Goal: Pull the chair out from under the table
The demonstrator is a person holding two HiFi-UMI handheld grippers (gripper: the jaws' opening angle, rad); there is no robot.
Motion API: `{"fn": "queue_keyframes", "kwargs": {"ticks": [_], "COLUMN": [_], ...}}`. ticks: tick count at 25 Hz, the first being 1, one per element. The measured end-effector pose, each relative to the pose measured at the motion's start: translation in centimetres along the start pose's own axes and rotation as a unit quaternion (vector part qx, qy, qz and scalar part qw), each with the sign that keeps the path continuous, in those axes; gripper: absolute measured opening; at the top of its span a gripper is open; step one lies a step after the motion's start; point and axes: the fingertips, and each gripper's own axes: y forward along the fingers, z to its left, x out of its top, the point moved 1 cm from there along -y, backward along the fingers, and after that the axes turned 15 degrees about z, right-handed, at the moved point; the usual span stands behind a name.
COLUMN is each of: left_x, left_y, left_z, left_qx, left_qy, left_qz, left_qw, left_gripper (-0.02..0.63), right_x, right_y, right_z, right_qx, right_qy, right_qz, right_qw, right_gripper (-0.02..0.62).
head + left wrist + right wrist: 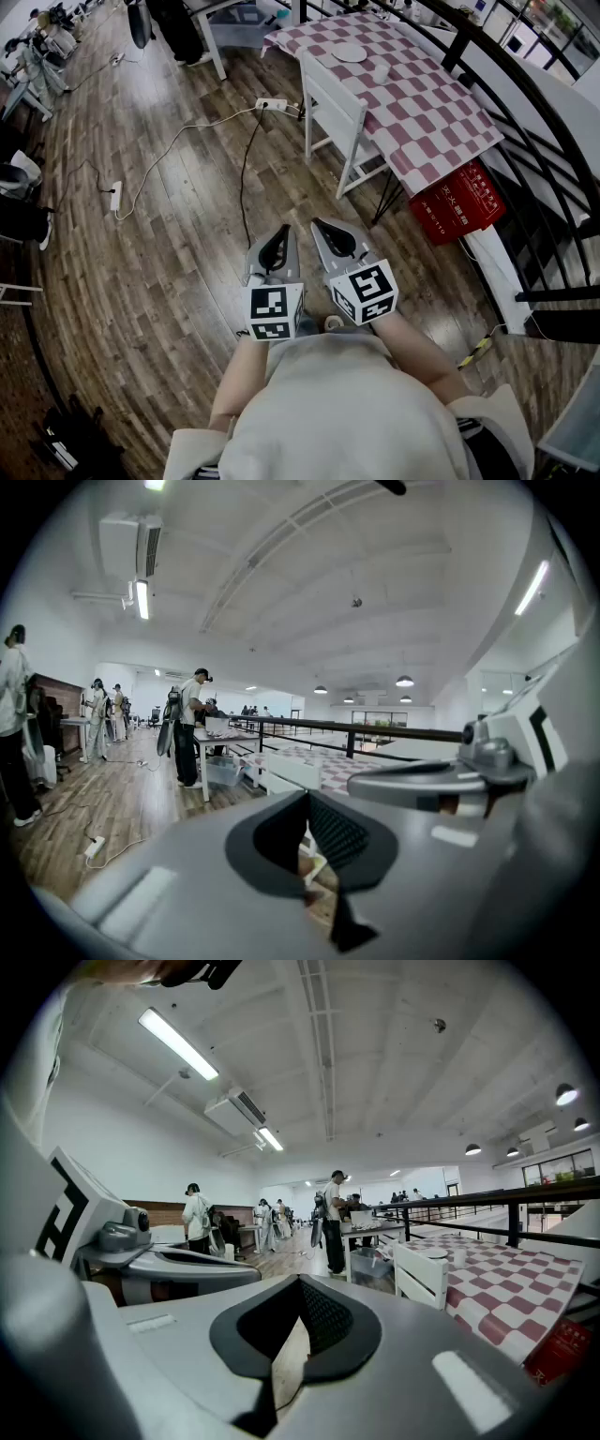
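Observation:
A white chair (333, 111) stands pushed in against a table with a red-and-white checked cloth (441, 112), its back facing me. Both grippers are held side by side in front of my chest, well short of the chair and pointing toward it. My left gripper (283, 230) is shut with nothing in it, and my right gripper (320, 225) is also shut and empty. In the left gripper view the jaws (309, 797) meet in front of the chair (291, 771). In the right gripper view the chair (420, 1277) and table (511, 1279) lie to the right of the closed jaws (300, 1281).
A red crate (457, 202) sits under the table's near end. A plate (351, 53) and cup (381, 71) rest on the cloth. A power strip (271, 104) and cables cross the wooden floor left of the chair. A black railing (525, 112) runs behind the table. People (192, 728) stand farther off.

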Motion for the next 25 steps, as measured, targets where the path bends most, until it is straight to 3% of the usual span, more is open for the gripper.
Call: {"fn": "queue_keyframes", "kwargs": {"ticks": [8,17,25], "left_x": [1.0,0.9,1.6], "left_y": [-0.7,0.0,1.9], "left_z": [3.3,6.2,7.7], "left_qx": [0.002,-0.028,-0.021], "left_qy": [0.012,0.036,0.037], "left_qz": [-0.014,-0.006,-0.013], "left_qw": [0.9998,0.9989,0.999], "left_gripper": [0.011,0.011,0.011], "right_x": [1.5,2.6,2.8], "right_y": [2.3,5.0,7.5], "right_z": [2.3,4.1,3.3], "right_qx": [-0.007,-0.019,-0.021], "right_qy": [0.001,0.038,0.03], "right_qz": [-0.006,-0.019,-0.016], "right_qw": [1.0,0.999,0.999], "right_gripper": [-0.003,-0.002,-0.002]}}
